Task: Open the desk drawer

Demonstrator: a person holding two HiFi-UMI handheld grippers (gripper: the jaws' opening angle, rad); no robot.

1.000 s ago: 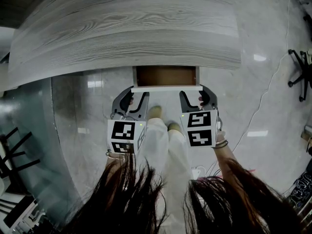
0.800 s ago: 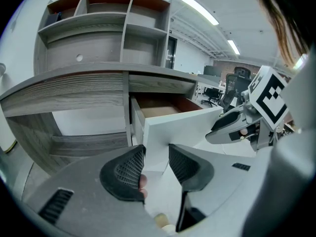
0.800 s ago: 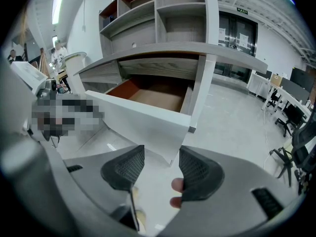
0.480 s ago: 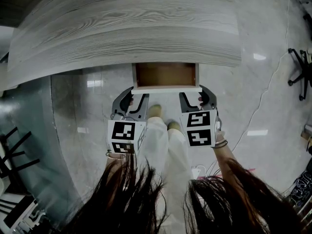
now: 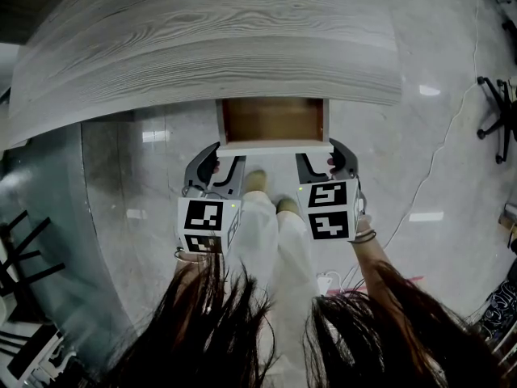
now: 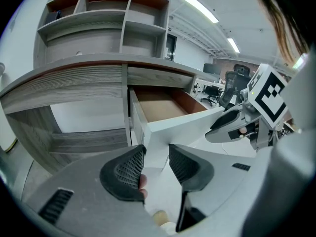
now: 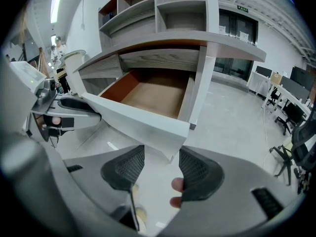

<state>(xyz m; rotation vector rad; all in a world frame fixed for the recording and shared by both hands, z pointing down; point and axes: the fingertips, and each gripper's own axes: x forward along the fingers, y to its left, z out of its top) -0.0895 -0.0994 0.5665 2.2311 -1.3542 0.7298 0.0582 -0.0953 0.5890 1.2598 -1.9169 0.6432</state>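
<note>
1. The white-fronted rectangular drawer with brown board bottom (image 5: 273, 120) sticks out from under the grey wood-grain desk surface (image 5: 210, 47), its rear hidden beneath.
2. At the drawer front's corners, the left gripper (image 5: 224, 160) and right gripper (image 5: 317, 158), each bearing black-and-white square markers, hold ribbed black jaws apart.
3. Whether they touch the front is unclear.

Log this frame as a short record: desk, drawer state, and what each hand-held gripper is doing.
desk: grey wood-grain desk top, seen from above
drawer: white-fronted drawer pulled out from under the top; nothing seen in the part of its brown inside that shows
left hand-held gripper: jaws apart, lower left corner of the drawer front between them
right hand-held gripper: jaws apart, lower right corner of the front between them
contact: cannot tell whether the pads touch the front
</note>
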